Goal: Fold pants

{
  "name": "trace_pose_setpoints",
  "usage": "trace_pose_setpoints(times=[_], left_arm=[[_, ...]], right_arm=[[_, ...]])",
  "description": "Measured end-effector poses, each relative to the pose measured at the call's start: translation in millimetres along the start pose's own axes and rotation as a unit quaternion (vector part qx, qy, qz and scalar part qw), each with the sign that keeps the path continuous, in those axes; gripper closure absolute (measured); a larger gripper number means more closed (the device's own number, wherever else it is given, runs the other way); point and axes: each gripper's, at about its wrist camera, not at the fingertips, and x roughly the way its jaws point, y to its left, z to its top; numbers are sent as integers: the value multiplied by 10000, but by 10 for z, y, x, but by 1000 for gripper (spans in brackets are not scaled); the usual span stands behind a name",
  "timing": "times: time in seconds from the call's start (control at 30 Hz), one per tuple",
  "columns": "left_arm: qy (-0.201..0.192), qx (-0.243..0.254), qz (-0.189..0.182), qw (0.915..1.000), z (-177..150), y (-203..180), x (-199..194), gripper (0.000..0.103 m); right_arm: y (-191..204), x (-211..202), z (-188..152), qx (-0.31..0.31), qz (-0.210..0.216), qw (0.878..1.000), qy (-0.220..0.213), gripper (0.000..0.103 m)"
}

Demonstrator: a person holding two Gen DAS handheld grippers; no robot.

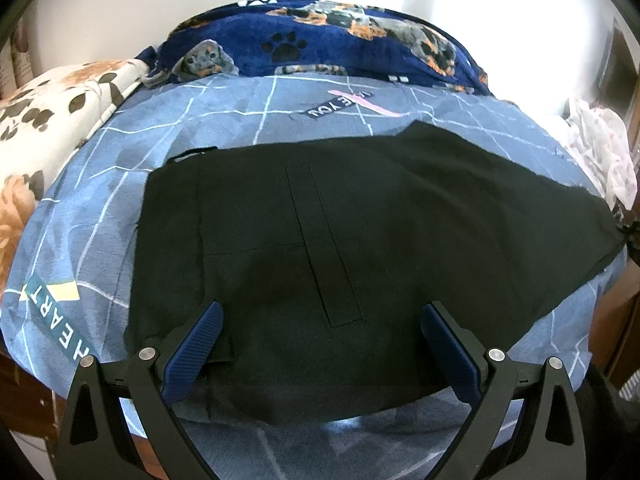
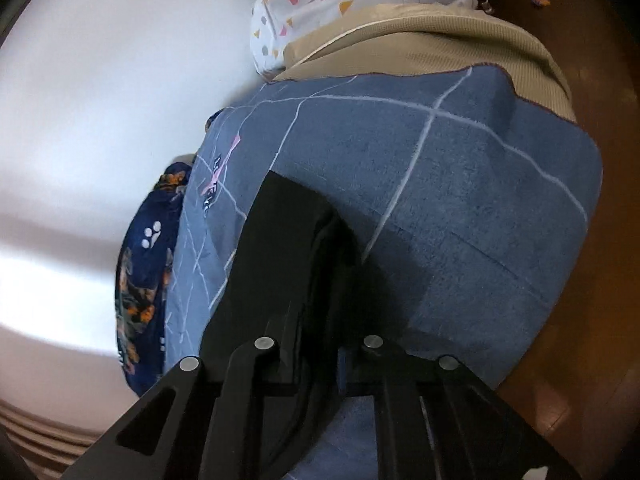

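Left tongs (image 1: 320, 344) hang wide open over the near edge of the black pants (image 1: 360, 216) on the bed (image 1: 80, 208). Right tongs (image 2: 316, 344) pinch the pants.

The pants (image 1: 360, 220) were plain black, lying on a dusty-blue bed sheet (image 1: 120, 184) with a thin white grid and a pink stripe. At the top of the frame was a navy blanket (image 1: 340, 44) with black paw prints and grey-orange dogs. Upper left had a cream pillow (image 1: 48, 120) with brown leaves and peach flowers. The left hand-held gripper (image 1: 320, 332) was black with blue textured pads (image 1: 196, 344).
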Motion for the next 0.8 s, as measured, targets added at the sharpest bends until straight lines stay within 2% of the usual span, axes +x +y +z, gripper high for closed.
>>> trace_pose_setpoints(times=[0.07,0.1,0.2,0.37,0.5,0.8], left_arm=[[-48,-81,-17,10000,21,18,-53,4],[-80,-124,-25,9999,33,22,-81,4],[-227,-177,75,9996,85,17,-165,4],[-485,-70,452,9978,136,-29,-260,4],[-353,66,826,9959,130,-52,-209,4],[-286,91,1030,9942,100,-21,-186,4]], right_arm=[[60,-38,-26,-88,-15,9999,-94,91],[128,-86,-51,-183,222,9994,-197,91],[412,-164,-146,-607,237,9975,-275,91],[1024,-197,-464,-1474,293,9884,-212,91],[1436,-104,-787,-1965,438,9795,-21,91],[2028,327,-1701,-2769,652,9563,684,90]])
